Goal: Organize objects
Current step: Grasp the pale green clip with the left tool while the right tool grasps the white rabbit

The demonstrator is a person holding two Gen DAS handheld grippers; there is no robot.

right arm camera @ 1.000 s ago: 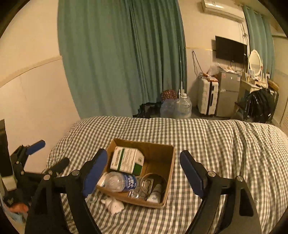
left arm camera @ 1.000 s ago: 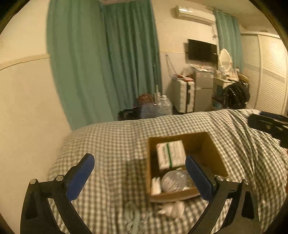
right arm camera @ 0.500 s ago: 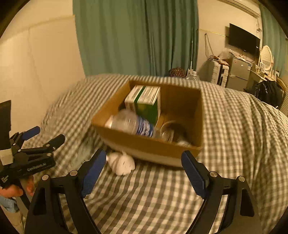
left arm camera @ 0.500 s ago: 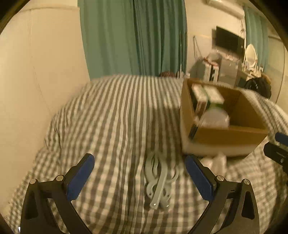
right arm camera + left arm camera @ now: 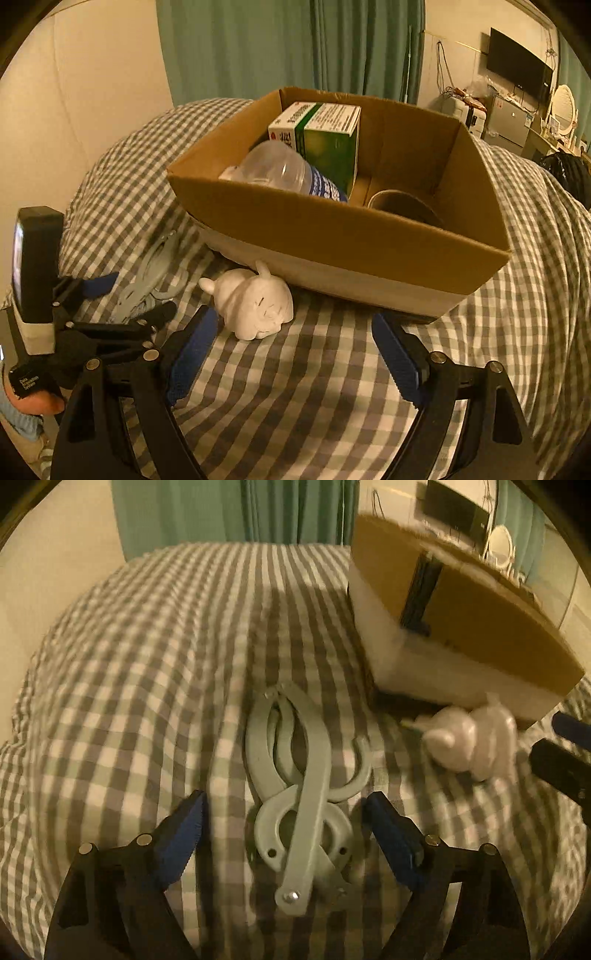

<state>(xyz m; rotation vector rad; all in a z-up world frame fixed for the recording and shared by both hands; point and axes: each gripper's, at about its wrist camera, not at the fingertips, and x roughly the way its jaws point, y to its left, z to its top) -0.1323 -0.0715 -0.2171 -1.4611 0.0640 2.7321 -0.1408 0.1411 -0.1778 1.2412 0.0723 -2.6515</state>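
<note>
My left hand-held gripper [image 5: 284, 834] is spread wide, and its blue pads hold nothing. Between them, nearly at the fingertips, lies a bundle of pale green plastic hangers [image 5: 299, 794] flat on the checked bed cover [image 5: 129, 672]; I cannot count them, as they overlap. Whether a pad touches them I cannot tell.

My right hand-held gripper [image 5: 291, 354] is also wide open and empty. Just ahead of its left finger sits one white animal figurine [image 5: 255, 304] on the bed, close against the near wall of the one cardboard box [image 5: 332, 236]. Beyond that wall I see one clear bottle with a blue label [image 5: 284, 173] lying tilted, one green and white carton [image 5: 321, 136] standing behind it, and one round metal container [image 5: 402, 205] to the right.

Only the right view looks into the box; the left view sees just its outer side, ahead and to the right. The right view also shows my left hand-held gripper from the side, over the hangers.
</note>
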